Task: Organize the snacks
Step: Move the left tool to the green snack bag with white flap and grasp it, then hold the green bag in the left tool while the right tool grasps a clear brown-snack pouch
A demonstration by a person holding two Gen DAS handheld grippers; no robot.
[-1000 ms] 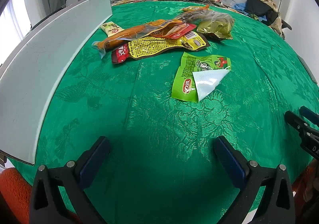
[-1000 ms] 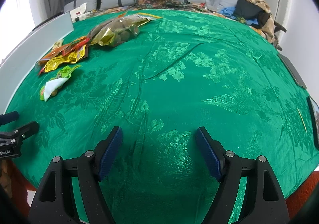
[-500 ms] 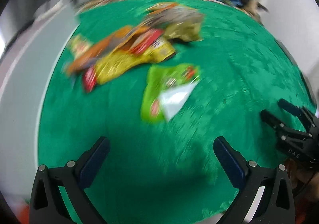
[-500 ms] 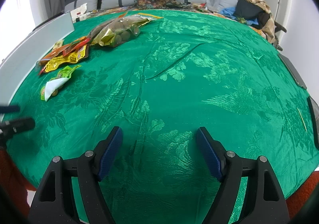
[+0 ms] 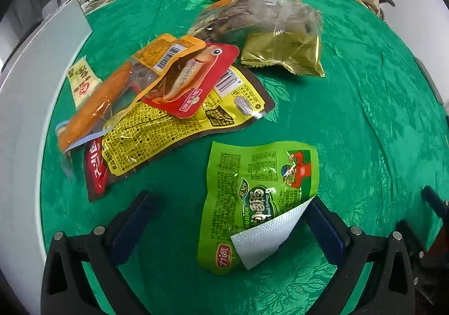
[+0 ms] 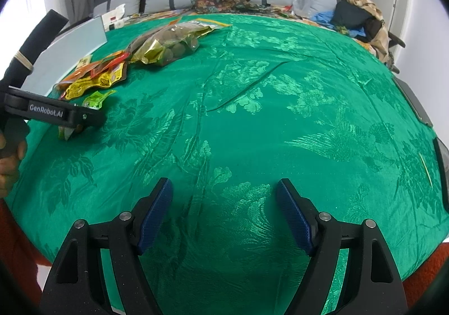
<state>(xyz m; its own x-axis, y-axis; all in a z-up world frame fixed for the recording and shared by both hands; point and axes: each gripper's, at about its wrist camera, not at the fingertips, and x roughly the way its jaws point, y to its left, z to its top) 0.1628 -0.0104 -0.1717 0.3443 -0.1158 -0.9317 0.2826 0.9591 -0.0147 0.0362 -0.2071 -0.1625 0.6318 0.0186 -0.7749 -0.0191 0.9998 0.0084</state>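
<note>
The green snack packet (image 5: 261,202) lies flat on the green tablecloth (image 5: 350,118), one lower corner folded over to show its white inside. It sits between the wide-spread fingers of the left gripper (image 5: 227,219); the right finger (image 5: 325,230) is at the folded corner, the left finger (image 5: 132,222) stands well clear over bare cloth, and nothing is grasped. Just beyond the packet is a loose pile: a yellow packet (image 5: 174,130) at the bottom, a red packet (image 5: 196,82) and a clear orange-edged packet (image 5: 112,96) overlapping on it, then a gold foil packet (image 5: 283,54) and a clear bag of brown snacks (image 5: 258,17) farther back. A small pale packet (image 5: 81,79) lies by the pile's left side, close to the grey board (image 5: 25,107) that borders the cloth there.

The right gripper (image 6: 224,214) hovers with its fingers released and apart over bare cloth near the table's front edge. Ahead of it and to the right, the cloth is open, with only shallow creases, out to the far rim.
</note>
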